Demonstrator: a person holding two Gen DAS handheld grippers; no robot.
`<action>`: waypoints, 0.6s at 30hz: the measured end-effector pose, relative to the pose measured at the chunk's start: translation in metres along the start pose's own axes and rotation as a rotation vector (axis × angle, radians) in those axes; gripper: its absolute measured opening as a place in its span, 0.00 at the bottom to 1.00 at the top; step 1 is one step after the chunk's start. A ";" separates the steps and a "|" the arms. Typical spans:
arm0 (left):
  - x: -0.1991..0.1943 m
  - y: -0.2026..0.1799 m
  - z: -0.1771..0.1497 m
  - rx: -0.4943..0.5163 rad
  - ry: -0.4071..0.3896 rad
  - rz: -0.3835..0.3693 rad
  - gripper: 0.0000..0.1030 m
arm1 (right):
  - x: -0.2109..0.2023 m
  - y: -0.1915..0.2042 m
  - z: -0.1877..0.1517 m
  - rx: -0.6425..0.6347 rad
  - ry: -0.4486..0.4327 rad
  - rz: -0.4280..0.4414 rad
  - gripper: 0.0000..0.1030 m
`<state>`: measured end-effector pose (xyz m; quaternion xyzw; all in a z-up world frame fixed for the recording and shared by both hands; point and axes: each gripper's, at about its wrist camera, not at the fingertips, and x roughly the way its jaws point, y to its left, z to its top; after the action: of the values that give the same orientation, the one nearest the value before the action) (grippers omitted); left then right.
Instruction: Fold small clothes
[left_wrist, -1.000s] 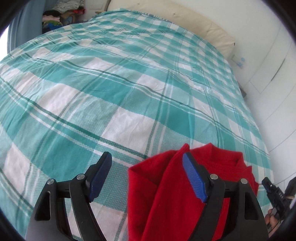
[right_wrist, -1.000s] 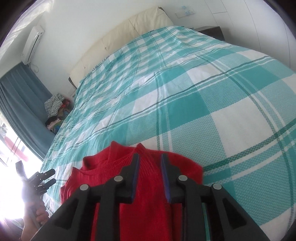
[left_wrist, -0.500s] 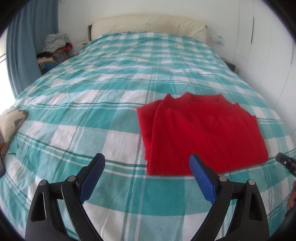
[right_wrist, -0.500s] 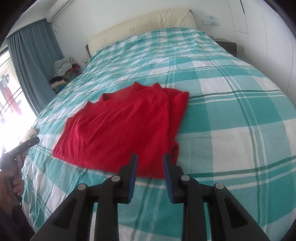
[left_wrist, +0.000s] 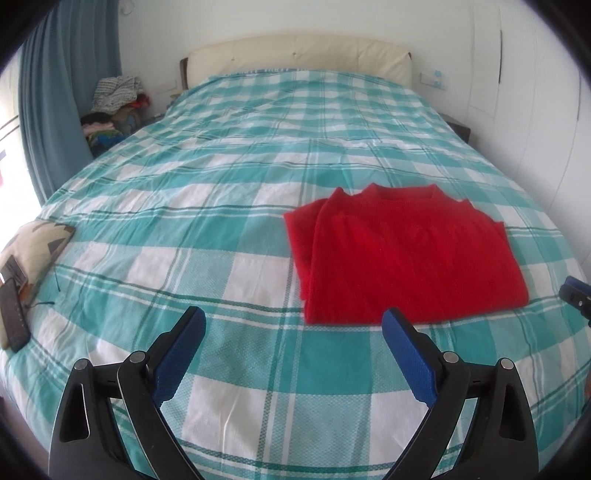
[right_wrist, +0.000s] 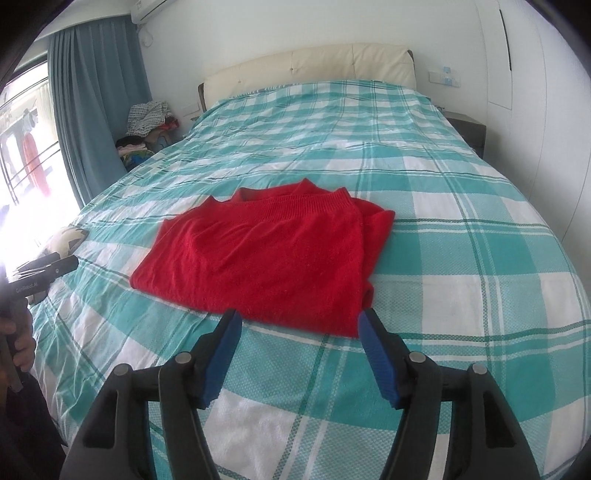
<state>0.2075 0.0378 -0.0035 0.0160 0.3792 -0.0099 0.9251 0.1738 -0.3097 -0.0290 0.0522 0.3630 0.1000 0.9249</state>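
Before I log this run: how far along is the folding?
Done: the sweater lies folded flat on the bed, one side tucked over. In hand: nothing; the left gripper and right gripper are both open, short of its near edge. Left: at most another fold, if wanted.

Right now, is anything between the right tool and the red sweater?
No. In the right wrist view only bare checked bedspread lies between the open right tool and the sweater.

One red sweater (left_wrist: 406, 258) lies on one bed (left_wrist: 221, 184). Two grippers show, left (left_wrist: 293, 325) and right (right_wrist: 299, 325); one cushion (left_wrist: 35, 240); one clothes pile (left_wrist: 114, 107).
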 end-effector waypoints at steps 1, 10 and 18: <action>0.004 0.000 -0.001 -0.001 0.006 -0.001 0.94 | 0.002 -0.002 0.003 0.011 0.001 0.004 0.64; 0.058 0.008 -0.023 -0.030 0.036 0.023 0.94 | 0.049 -0.042 0.015 0.156 0.011 0.019 0.64; 0.069 0.008 -0.013 -0.037 0.037 0.003 0.94 | 0.103 -0.106 0.036 0.411 0.043 0.108 0.64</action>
<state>0.2482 0.0458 -0.0611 -0.0002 0.3965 -0.0013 0.9180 0.2878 -0.3912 -0.0885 0.2569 0.3922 0.0743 0.8802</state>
